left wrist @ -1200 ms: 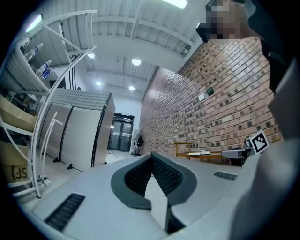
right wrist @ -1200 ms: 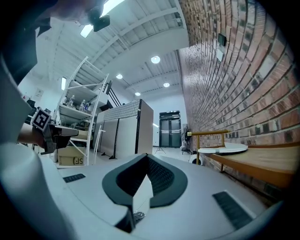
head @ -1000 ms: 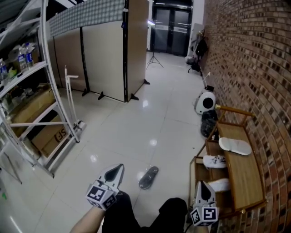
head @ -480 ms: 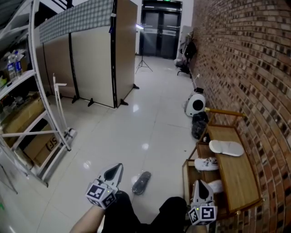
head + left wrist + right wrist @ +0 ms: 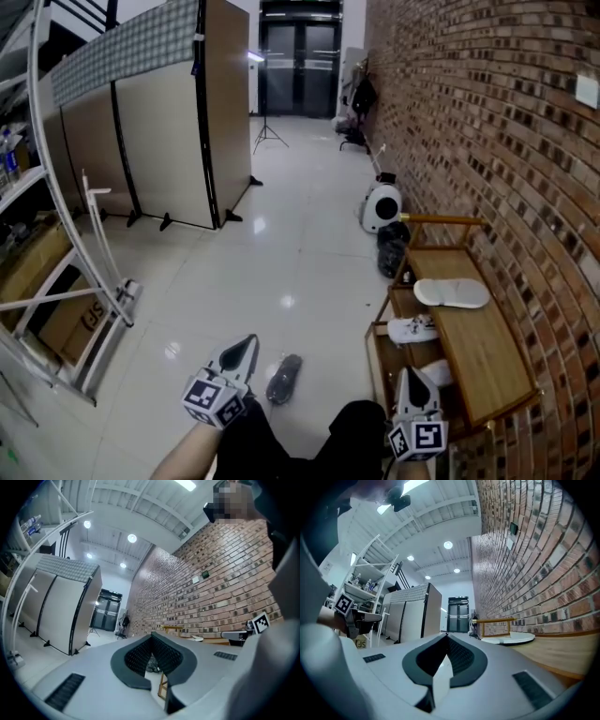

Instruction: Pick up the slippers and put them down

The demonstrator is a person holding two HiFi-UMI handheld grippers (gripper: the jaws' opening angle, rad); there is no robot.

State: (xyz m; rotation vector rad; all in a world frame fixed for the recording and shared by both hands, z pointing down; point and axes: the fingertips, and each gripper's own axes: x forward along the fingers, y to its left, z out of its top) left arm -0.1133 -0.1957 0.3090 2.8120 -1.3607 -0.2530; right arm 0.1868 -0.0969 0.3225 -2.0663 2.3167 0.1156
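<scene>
Left of the dark slipper (image 5: 284, 379), a box (image 5: 75, 324) reads "JS".

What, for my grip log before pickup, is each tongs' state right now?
Left tongs: closed, holding nothing.
Right tongs: closed, holding nothing.

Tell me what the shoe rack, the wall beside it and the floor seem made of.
Shoe rack: probably wood, tan, matte boards and rails. Wall: exposed brick, red-brown courses with pale joints, rough. Floor: likely glazed tile, white, glossy; lights reflect in it.
</scene>
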